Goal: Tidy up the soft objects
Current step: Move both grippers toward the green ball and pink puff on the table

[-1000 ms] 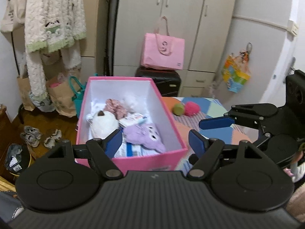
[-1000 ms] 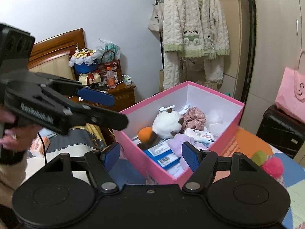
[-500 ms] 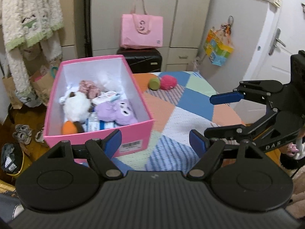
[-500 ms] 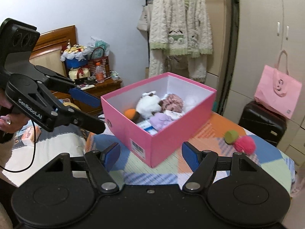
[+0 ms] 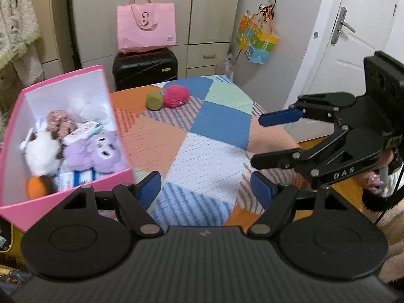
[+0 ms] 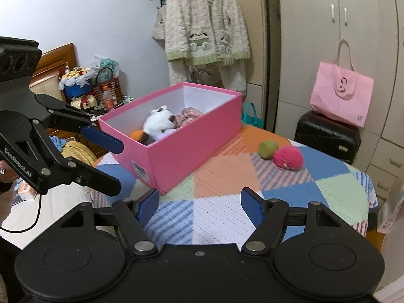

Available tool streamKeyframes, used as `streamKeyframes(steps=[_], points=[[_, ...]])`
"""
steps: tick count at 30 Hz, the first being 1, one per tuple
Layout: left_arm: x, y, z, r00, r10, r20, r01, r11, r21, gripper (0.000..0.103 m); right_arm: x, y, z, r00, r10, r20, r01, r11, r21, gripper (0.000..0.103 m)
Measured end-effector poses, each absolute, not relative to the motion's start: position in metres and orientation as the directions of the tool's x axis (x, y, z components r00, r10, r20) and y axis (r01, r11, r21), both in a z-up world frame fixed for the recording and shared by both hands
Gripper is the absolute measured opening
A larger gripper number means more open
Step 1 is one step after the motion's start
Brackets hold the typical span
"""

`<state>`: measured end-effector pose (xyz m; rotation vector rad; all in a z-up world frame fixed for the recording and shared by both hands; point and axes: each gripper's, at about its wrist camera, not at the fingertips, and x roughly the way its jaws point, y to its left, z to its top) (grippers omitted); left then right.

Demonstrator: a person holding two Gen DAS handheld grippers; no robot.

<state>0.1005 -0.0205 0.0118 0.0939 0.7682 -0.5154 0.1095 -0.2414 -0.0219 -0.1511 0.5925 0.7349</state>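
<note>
A pink box [image 5: 68, 194] [image 6: 192, 146] stands on the left part of a table with a patchwork cloth [image 5: 209, 136] [image 6: 227, 176]. Inside lie a white plush [image 5: 41, 152] [image 6: 159, 123], a purple plush [image 5: 97, 151], a pink knitted toy [image 5: 60, 122] and an orange ball [image 5: 36, 188]. A green ball [image 5: 154, 100] [image 6: 267, 149] and a red fluffy ball [image 5: 176, 96] [image 6: 287, 157] rest together on the far side of the cloth. My left gripper [image 5: 207, 189] [image 6: 111, 161] is open over the near cloth, empty. My right gripper [image 6: 199, 204] [image 5: 262, 139] is open too, holding nothing.
A black suitcase [image 5: 145, 67] [image 6: 328, 133] with a pink tote bag [image 5: 146, 29] [image 6: 341, 93] on it stands behind the table by the wardrobe. A fluffy cardigan [image 6: 205, 27] hangs at the back. A white door [image 5: 353, 38] is at the right, a cluttered nightstand [image 6: 96, 93] at the left.
Both grippers have drawn back from the pink box and swung toward the table's middle. The box has shifted left in the left wrist view, and the two balls have come into fuller sight.
</note>
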Motion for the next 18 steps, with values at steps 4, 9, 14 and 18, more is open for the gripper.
streamKeyframes(steps=[4,9,14,18], points=[[0.116,-0.030,0.009,0.634,-0.419,-0.650,0.436,0.888,-0.147,0.077,0.121,-0.255,-0.032,0.580,0.594,-0.558,-0.662,0.743,0.103,0.076],[0.132,-0.044,0.008,0.711,-0.373,-0.597,0.392,0.914,-0.104,0.077,0.130,-0.267,-0.042,0.599,0.599,-0.531,-0.662,0.744,0.093,0.076],[0.147,-0.059,0.004,0.763,-0.336,-0.552,0.372,0.927,-0.050,0.077,0.145,-0.275,-0.051,0.642,0.587,-0.493,-0.653,0.756,0.050,0.076],[0.165,-0.071,-0.001,0.789,-0.322,-0.523,0.361,0.932,-0.028,0.077,0.161,-0.275,-0.061,0.680,0.557,-0.476,-0.640,0.768,-0.015,0.076]])
